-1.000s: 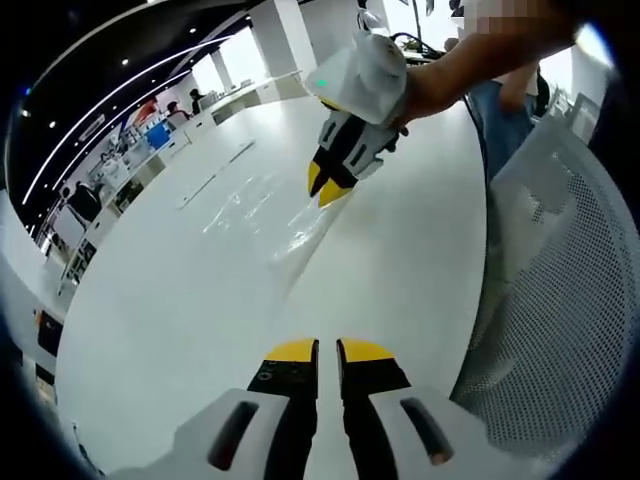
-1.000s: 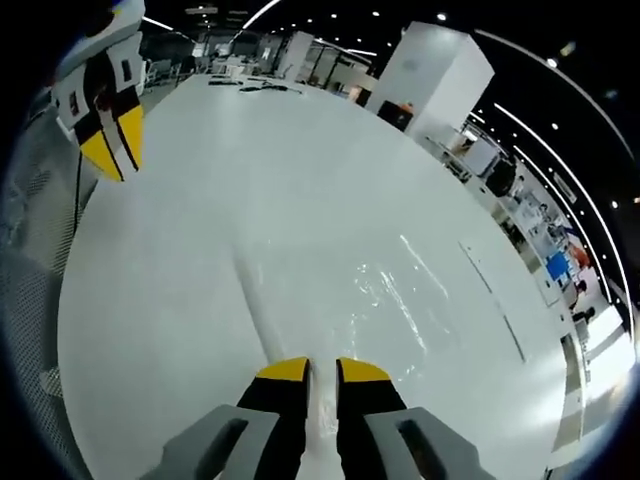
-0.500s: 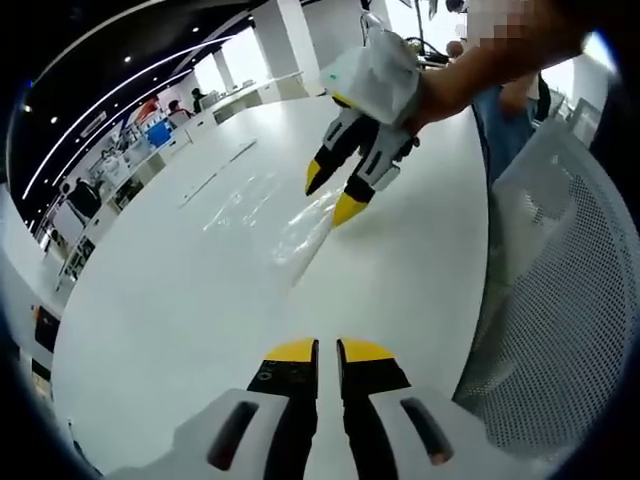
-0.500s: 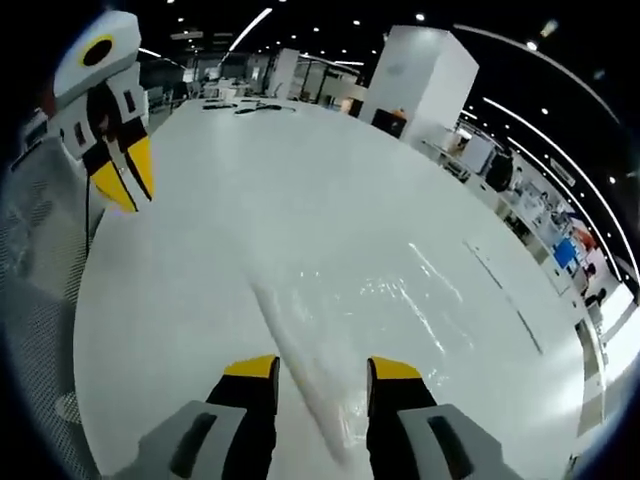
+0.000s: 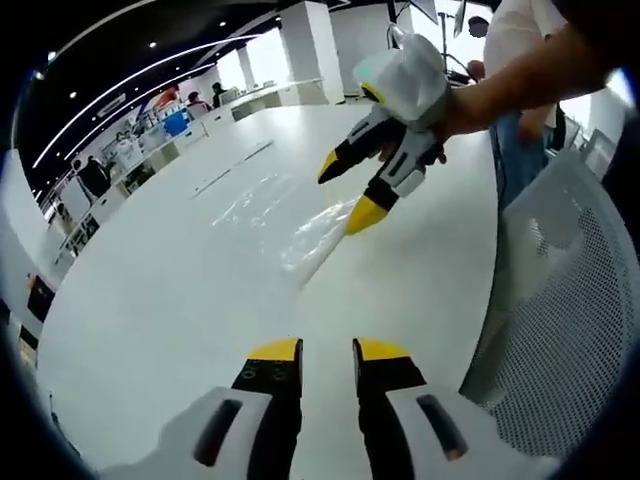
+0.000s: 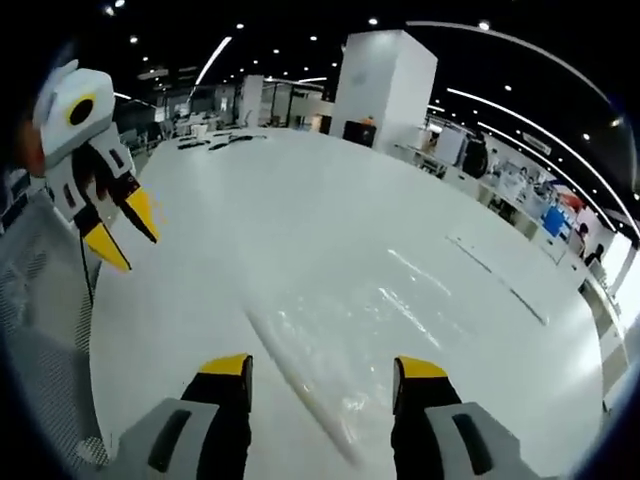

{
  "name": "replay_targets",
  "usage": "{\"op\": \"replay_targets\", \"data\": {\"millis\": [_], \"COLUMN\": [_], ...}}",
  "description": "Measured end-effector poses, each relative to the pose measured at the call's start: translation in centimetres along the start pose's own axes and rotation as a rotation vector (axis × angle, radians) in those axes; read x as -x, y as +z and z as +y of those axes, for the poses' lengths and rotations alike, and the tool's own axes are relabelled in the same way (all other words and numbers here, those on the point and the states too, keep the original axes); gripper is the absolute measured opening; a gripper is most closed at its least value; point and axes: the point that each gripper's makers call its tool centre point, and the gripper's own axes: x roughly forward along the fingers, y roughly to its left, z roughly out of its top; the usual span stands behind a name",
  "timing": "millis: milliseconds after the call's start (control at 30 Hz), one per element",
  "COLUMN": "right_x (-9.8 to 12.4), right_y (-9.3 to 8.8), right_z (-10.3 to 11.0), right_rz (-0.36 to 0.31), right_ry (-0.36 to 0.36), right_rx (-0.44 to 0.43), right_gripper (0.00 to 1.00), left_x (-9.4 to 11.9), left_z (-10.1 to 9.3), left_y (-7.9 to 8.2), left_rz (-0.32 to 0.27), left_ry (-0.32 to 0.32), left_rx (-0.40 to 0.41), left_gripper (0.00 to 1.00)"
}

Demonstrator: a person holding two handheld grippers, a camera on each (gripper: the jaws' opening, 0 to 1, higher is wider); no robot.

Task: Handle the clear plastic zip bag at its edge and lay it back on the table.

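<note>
Clear plastic zip bag [image 6: 340, 350] lies flat on white table [image 6: 300, 220]; right gripper [image 6: 325, 375] spread wide, empty (left gripper [image 5: 325, 352] slightly parted, empty). Risk: lifting jaws snag the film.

No legible text or signs.

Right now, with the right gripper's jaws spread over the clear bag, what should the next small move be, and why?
Probably lift the right gripper straight up and away. Its jaws stand wide open, and the clear plastic zip bag lies flat on the white table between them, gripped by nothing. The left gripper, slightly open, sits well back from the bag, so the laying down looks done.
</note>
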Motion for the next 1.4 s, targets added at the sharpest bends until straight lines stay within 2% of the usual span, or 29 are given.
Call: {"op": "replay_targets", "data": {"millis": [267, 433, 567, 700, 767, 967, 1200, 1400], "right_x": [1.1, 1.7, 2.1, 2.8, 3.0, 3.6, 4.5, 5.1], "right_y": [0.3, 0.1, 0.2, 0.2, 0.4, 0.7, 0.8, 0.5], "right_z": [-1.0, -1.2, -1.0, -0.7, -0.8, -0.6, -0.2, -0.2], "right_rz": [-0.048, -0.06, -0.072, -0.083, -0.097, -0.12, -0.139, -0.141], "right_ry": [-0.025, -0.034, -0.039, -0.046, -0.05, -0.055, -0.061, -0.067], "right_rx": [-0.032, -0.05, -0.044, -0.04, -0.052, -0.079, -0.073, -0.095], "right_gripper": [0.65, 0.67, 0.73, 0.77, 0.79, 0.87, 0.95, 0.99], "left_x": [-0.5, -0.4, -0.5, -0.5, -0.4, -0.4, 0.0, 0.2], "left_z": [0.6, 1.1, 1.6, 1.7, 1.4, 1.3, 1.3, 0.8], "left_y": [0.4, 0.8, 0.7, 0.5, 0.7, 0.0, -0.5, -0.8], "left_rz": [-0.011, -0.017, -0.02, -0.016, -0.034, -0.022, -0.057, -0.066], "left_ry": [0.025, 0.046, 0.061, 0.072, 0.071, 0.066, 0.097, 0.097], "left_rx": [0.014, 0.045, 0.063, 0.077, 0.072, 0.085, 0.122, 0.16], "left_gripper": [0.34, 0.44, 0.54, 0.61, 0.62, 0.7, 0.83, 0.93]}}
